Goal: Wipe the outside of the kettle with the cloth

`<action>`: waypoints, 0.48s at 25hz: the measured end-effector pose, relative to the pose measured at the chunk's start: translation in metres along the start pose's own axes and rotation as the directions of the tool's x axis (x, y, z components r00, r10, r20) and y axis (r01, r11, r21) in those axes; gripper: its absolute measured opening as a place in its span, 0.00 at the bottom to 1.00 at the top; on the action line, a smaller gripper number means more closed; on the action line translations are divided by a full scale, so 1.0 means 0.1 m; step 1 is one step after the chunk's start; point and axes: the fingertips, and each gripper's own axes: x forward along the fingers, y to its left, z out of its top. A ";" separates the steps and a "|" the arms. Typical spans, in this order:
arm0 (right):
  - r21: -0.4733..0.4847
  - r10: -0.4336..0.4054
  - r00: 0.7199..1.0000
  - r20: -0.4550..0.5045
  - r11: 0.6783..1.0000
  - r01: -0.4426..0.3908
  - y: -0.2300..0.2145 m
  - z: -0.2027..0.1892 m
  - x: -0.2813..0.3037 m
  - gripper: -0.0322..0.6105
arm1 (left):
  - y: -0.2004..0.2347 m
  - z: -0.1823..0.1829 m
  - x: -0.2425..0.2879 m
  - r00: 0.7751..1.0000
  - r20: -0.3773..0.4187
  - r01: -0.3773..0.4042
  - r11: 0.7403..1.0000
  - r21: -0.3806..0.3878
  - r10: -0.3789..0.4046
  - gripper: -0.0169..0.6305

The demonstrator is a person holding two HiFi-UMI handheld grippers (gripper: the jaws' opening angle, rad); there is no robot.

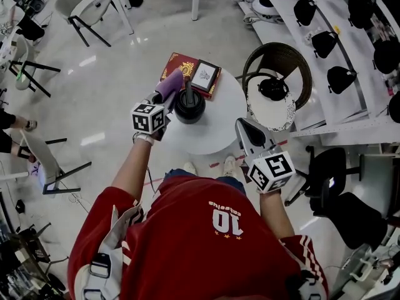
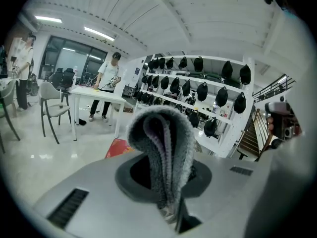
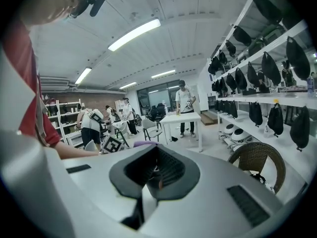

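A black kettle (image 1: 189, 105) stands on the round white table (image 1: 219, 127). My left gripper (image 1: 166, 97) is beside the kettle's left side, shut on a folded purple cloth (image 1: 170, 86) that lies against the kettle's upper left. In the left gripper view the fuzzy cloth (image 2: 166, 148) rises from between the closed jaws of the gripper (image 2: 167, 192) and hides the kettle. My right gripper (image 1: 243, 127) hovers over the table's right front edge, away from the kettle. In the right gripper view its jaws (image 3: 152, 176) are shut with nothing in them.
A red book (image 1: 181, 67) with a small framed picture (image 1: 205, 76) lies behind the kettle. A wicker chair (image 1: 281, 64) with a white cushion and a black object stands to the right. Shelves of black caps (image 1: 325, 42) run along the right, and chairs (image 1: 81, 8) stand at the left.
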 end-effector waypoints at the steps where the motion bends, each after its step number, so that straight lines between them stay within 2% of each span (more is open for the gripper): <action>1: -0.001 0.006 1.000 0.001 1.000 -0.006 -0.01 0.00 0.00 0.08 | -0.01 -0.03 -0.03 1.000 -0.001 -0.006 1.000 -0.003 0.006 0.09; 12: -0.041 0.139 0.990 -0.002 0.989 -0.139 0.01 0.08 0.01 0.08 | -0.14 -0.41 -0.33 0.993 -0.028 -0.119 0.992 -0.049 0.118 0.09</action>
